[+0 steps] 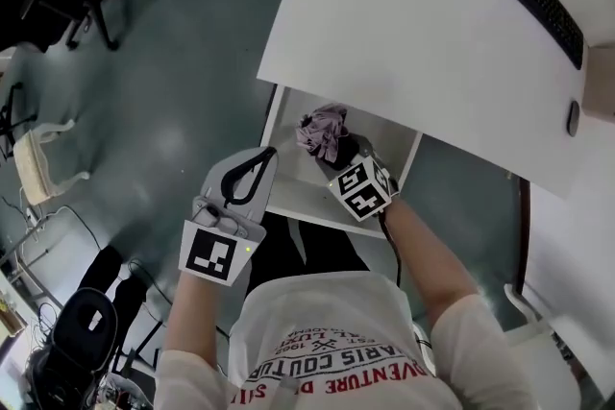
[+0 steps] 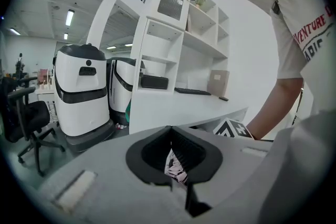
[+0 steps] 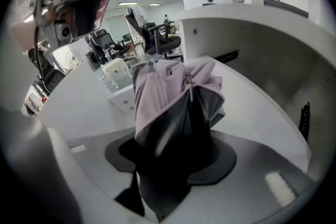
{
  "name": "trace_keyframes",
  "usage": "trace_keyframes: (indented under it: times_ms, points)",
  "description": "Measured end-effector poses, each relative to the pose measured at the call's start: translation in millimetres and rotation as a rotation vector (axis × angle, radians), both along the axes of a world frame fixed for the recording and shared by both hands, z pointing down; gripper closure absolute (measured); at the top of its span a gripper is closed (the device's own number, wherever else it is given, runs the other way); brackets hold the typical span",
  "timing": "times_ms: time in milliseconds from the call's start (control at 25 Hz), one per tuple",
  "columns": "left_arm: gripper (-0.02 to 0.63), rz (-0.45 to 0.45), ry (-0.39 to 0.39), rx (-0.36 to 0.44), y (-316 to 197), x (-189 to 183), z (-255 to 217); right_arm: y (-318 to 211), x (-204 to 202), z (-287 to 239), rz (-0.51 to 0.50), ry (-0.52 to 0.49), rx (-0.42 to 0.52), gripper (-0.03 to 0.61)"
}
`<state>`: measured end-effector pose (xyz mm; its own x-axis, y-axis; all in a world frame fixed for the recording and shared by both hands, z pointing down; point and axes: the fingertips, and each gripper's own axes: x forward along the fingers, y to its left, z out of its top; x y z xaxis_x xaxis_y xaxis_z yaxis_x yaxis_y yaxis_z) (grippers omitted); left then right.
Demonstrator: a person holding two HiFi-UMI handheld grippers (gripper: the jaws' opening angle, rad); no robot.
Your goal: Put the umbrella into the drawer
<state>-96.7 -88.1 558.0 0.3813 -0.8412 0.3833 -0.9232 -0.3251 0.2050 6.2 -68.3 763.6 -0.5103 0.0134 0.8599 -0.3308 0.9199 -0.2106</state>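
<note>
Your right gripper [image 1: 333,156] points down, its jaws squeezing the umbrella [image 1: 322,130]. Your left gripper [image 1: 268,153] has its tips touching, holding nothing.

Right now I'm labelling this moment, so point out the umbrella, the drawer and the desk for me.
umbrella [image 1: 324,132], head view, on its bunched pink fabric.
drawer [image 1: 300,197], head view, on the white panel near its front edge.
desk [image 1: 404,43], head view, on its bare white top.

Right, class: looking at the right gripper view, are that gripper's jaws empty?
No, the right gripper has its jaws closed on the folded pink-and-dark umbrella, which sticks out between them.
</note>
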Motion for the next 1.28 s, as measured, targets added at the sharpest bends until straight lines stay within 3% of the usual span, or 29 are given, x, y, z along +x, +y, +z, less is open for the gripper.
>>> trace_keyframes:
  times_ms: [280, 480, 680, 840, 1080, 1120, 1280]
  points:
    - [0.607, 0.023, 0.038, -0.001, -3, -3, 20, 3, -12, 38, -0.039, 0.065, -0.046, 0.356]
    - [0.607, 0.040, 0.052, -0.034, -5, -2, 28, 2, -13, 51, 0.006, 0.077, -0.081, 0.344]
    - [0.607, 0.084, 0.048, -0.024, -7, 3, 19, -5, -12, 53, 0.095, 0.079, -0.083, 0.253]
    - [0.607, 0.154, 0.020, -0.001, -12, 12, 7, -8, -16, 17, 0.064, 0.043, -0.021, 0.253]
    - [0.607, 0.202, 0.024, 0.067, -27, 20, -41, -33, -26, -73, 0.174, -0.091, 0.088, 0.260]
    - [0.607, 0.211, 0.019, 0.082, -29, 21, -49, -38, -27, -90, 0.200, -0.130, 0.113, 0.285]
    - [0.607, 0.234, 0.010, 0.144, -37, 21, -85, -59, -28, -159, 0.321, -0.235, 0.241, 0.532]
